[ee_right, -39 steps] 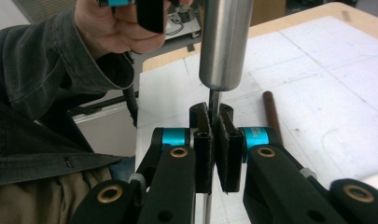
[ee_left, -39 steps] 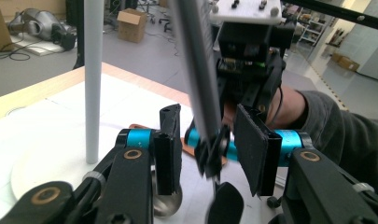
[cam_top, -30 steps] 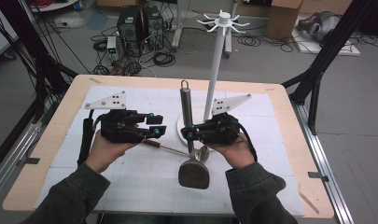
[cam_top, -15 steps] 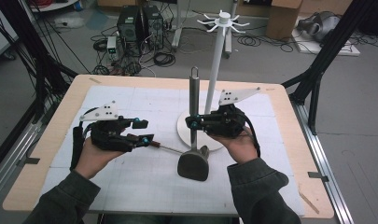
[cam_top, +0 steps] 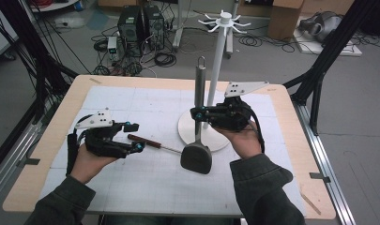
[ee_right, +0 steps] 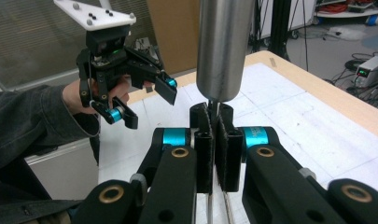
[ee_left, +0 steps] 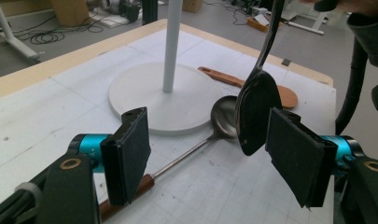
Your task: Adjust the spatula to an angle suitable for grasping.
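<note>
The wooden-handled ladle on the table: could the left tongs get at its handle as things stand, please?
Probably yes. The left tongs stand open just above the ladle's wooden handle, which lies bare on the table. The steel spatula, clamped upright in the right tongs, hangs over the bowl end, clear of the handle.

Stand [cam_top: 216, 70] white, round base white. Spatula [cam_top: 197, 140] dark grey blade, silver handle. Ladle [ee_left: 224, 116] steel bowl, reddish-brown handle. Wooden spoon [ee_left: 252, 86] orange-brown. Mat [cam_top: 145, 173] white, faint grid. Table [cam_top: 61, 122] edge pale wood. Grippers black, cyan accents. Sleeves [cam_top: 262, 187] dark grey-green.
</note>
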`<state>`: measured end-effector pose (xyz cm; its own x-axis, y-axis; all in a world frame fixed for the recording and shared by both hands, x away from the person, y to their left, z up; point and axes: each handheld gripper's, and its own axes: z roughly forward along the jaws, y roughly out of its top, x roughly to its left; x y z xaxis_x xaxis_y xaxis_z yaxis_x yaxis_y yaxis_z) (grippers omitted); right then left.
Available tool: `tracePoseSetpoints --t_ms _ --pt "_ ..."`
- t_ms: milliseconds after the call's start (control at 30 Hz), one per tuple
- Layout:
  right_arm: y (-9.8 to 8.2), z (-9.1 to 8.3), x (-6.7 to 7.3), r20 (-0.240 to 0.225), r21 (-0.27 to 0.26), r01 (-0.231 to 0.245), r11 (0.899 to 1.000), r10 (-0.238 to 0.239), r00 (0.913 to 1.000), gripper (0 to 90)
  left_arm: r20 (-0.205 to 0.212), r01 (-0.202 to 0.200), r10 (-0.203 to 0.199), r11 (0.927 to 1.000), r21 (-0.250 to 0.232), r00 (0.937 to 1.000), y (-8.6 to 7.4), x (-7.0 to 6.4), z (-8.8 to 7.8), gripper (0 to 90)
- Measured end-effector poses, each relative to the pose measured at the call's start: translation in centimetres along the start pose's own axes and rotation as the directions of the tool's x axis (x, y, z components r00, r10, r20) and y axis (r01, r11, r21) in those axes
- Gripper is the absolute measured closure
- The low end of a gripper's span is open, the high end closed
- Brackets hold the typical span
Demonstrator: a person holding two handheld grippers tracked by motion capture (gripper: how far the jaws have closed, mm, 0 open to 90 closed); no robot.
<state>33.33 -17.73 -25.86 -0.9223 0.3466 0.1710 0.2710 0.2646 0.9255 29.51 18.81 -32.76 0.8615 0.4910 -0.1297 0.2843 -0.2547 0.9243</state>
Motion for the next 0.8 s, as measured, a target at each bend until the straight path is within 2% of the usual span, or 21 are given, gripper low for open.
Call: tracePoseSetpoints --t_ms 400,633,800 --pt "0.6 -0.2 -0.2 0.028 -0.007 0.012 1.000 -0.011 0.9995 87.5 -0.055 0.011 -0.010 0.9997 0.021 0.9985 -1.7 0.4 -0.8 21.7" --pt "1.2 -0.4 -0.1 0.040 -0.012 0.019 1.000 -0.019 0.9990 87.5 -0.068 0.001 0.002 0.9993 0.037 0.9977 -2.3 0.3 -1.1 16.2" --pt "1.7 -0.4 -0.1 0.052 -0.015 0.036 0.999 -0.035 0.9980 87.5 -0.074 0.010 -0.007 0.9992 0.039 0.9972 -2.9 0.5 -1.3 11.7"
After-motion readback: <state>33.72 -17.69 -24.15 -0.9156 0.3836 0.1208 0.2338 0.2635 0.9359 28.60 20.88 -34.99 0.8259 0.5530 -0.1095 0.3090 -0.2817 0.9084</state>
